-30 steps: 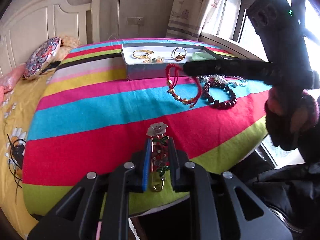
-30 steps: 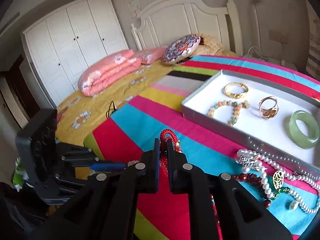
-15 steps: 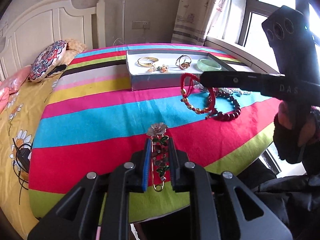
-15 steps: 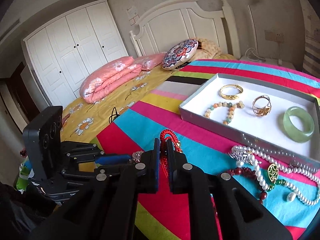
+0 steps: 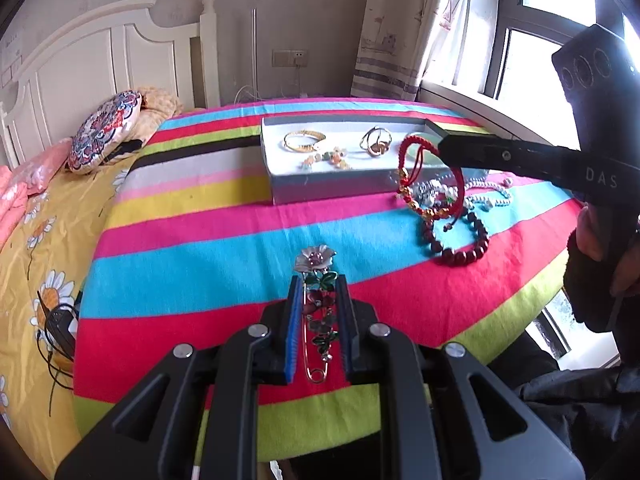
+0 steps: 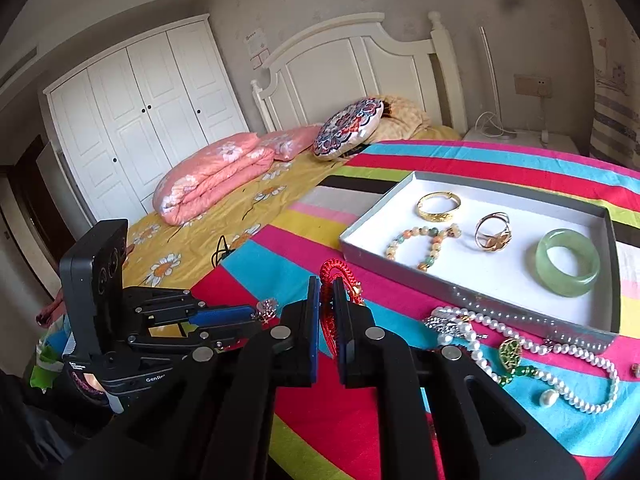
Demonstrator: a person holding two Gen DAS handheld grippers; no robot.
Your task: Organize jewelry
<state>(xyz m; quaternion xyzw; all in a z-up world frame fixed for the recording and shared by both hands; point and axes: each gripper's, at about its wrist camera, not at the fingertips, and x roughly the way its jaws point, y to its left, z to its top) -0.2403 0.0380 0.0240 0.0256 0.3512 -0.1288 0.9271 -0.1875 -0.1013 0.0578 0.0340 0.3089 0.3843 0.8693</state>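
Note:
My left gripper [image 5: 318, 280] is shut on a flower brooch with a long pin [image 5: 317, 300], held above the striped blanket. Its flower head sticks out past the fingertips. My right gripper [image 6: 328, 282] is shut on a red cord bracelet [image 6: 329, 308]; in the left wrist view that red bracelet [image 5: 430, 184] dangles from the right gripper [image 5: 442, 148] in front of the grey box's right corner. The grey box [image 6: 472, 284] holds a gold bangle [image 6: 438, 206], a pastel bead bracelet [image 6: 424, 242], a gold ring [image 6: 492, 232] and a green jade bangle [image 6: 568, 262].
On the striped blanket [image 5: 200, 248] by the box lie a dark red bead bracelet [image 5: 456, 248], a pearl necklace [image 6: 520, 356] and a green pendant [image 6: 512, 354]. A patterned cushion [image 6: 348, 128], pink quilt [image 6: 212, 176] and white headboard [image 6: 360, 68] stand beyond. A window [image 5: 528, 64] is on the right.
Both grippers rose slightly. The right gripper carried the red bracelet toward the box, so it now hangs by the box's near right corner. The brooch stays in the left grip.

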